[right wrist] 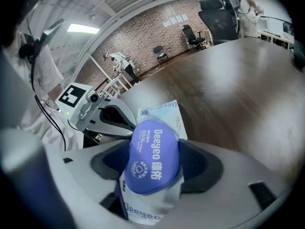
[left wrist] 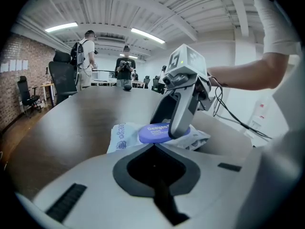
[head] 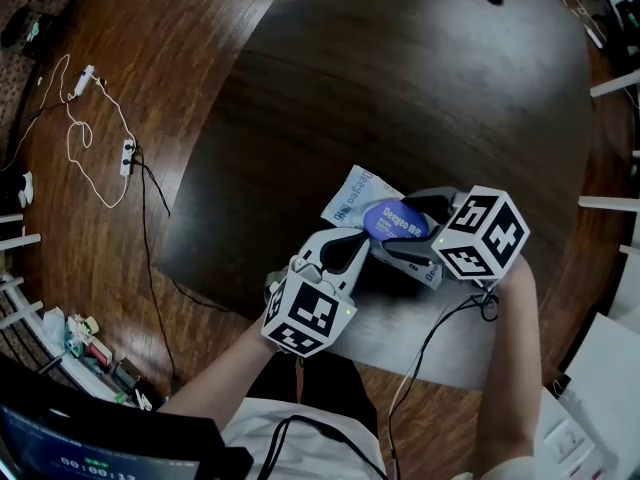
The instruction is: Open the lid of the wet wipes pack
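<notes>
A soft white-and-blue wet wipes pack (head: 352, 196) with a blue oval plastic lid (head: 395, 220) lies near the near edge of a dark brown wooden table (head: 400, 88), roughly midway between the left and right sides. The lid lies flat and closed on the pack, its white lettering facing up. The grey right gripper (head: 408, 233) reaches in from the right and is clamped on the pack. In the right gripper view its two jaws press against either side of the pack (right wrist: 164, 114), and the lid (right wrist: 153, 156) sits right between them. The grey left gripper (head: 365, 240) comes in from the near left with its jaws brought together. In the left gripper view its tips (left wrist: 153, 146) meet right at the near rim of the lid (left wrist: 153, 132), but I cannot tell whether they pinch that rim or only touch it. The same view shows the right gripper (left wrist: 177, 130) standing steeply over the far right part of the lid, with the pack (left wrist: 121, 135) spreading out to the left beneath it. The black-and-white marker cubes (head: 482, 233) ride on top of both grippers, close to the person's hands. Off the table to the far left, white cables (head: 95, 138) lie looped on the reddish wooden floor (head: 150, 28).
</notes>
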Demonstrator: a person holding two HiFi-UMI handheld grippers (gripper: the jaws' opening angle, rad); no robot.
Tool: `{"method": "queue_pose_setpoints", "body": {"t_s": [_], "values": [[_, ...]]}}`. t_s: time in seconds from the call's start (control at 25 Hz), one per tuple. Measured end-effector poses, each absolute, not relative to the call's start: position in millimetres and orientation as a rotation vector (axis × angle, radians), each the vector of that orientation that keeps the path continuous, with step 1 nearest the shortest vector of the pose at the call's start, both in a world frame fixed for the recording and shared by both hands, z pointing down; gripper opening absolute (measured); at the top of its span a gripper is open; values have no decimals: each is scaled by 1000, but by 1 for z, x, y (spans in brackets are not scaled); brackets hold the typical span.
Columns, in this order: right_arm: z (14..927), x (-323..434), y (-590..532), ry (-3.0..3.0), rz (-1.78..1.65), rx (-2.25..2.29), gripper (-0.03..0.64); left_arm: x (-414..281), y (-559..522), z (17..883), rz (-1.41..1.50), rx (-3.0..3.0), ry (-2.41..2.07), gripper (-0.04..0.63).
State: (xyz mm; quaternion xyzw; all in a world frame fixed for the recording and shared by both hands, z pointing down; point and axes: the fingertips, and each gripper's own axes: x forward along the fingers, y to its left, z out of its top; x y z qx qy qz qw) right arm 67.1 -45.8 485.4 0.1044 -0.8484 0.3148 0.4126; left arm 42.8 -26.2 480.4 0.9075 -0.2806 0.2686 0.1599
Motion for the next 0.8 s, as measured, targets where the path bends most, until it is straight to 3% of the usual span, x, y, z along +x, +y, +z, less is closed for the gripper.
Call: {"method": "queue_pose_setpoints", "body": {"t_s": [0.32, 0.8], "values": [[480, 67, -48, -2149, 931, 217, 336, 43, -24, 485, 847, 2623, -795, -5], [469, 69, -49, -2157, 854, 249, 336, 42, -27, 482, 798, 2614, -808, -5]]}}
